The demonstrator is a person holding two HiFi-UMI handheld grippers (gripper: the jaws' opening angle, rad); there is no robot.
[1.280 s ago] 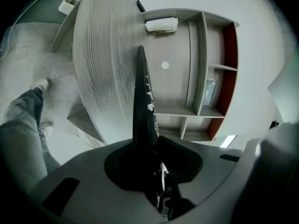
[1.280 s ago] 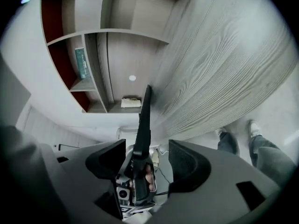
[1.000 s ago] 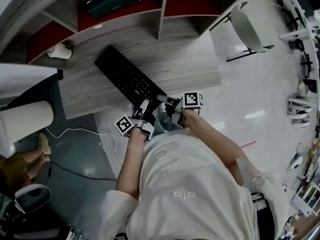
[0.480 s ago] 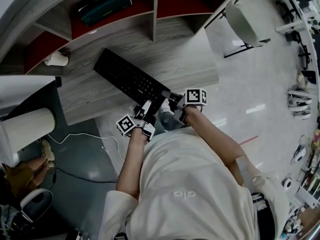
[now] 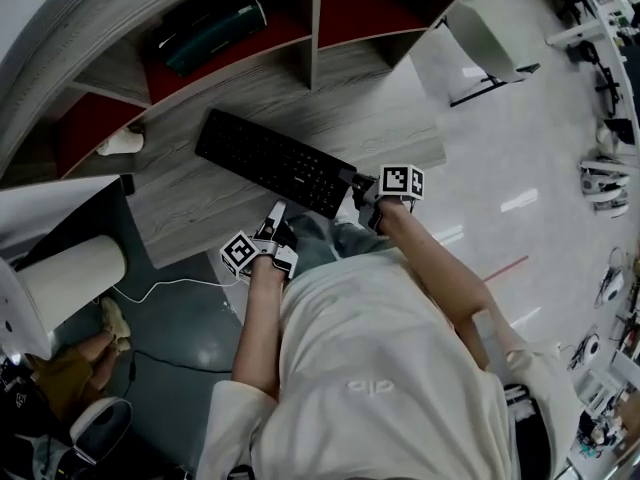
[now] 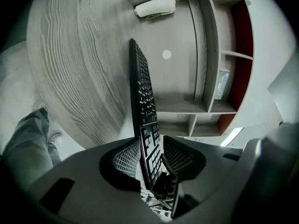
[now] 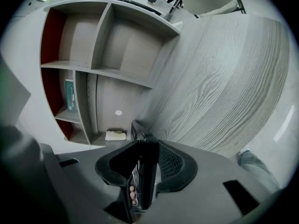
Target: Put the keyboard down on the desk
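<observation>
The black keyboard [image 5: 270, 160] lies slantwise on the wooden desk [image 5: 180, 193], near its front edge. My left gripper [image 5: 275, 216] is just off the desk's front edge, open. In the left gripper view the keyboard [image 6: 142, 101] runs between the jaws of the left gripper [image 6: 152, 155], which have just been opening; neither pad presses on it. My right gripper [image 5: 360, 186] is at the keyboard's right end. The right gripper [image 7: 147, 164] has that end of the keyboard [image 7: 137, 130] between its pads. Its jaws have just been closing, then eased slightly.
Open shelf compartments with red backs [image 5: 350, 13] rise behind the desk; one holds a green box [image 5: 210, 28]. A white crumpled thing [image 5: 122, 143] lies at the desk's back left. A white chair [image 5: 490, 38] stands to the right, a white cylinder [image 5: 70, 278] and a cable [image 5: 170, 288] at left.
The keyboard has swung to a flatter slant on the desk. The left gripper has opened and drawn back from its front edge. The right gripper moved right with the keyboard's end.
</observation>
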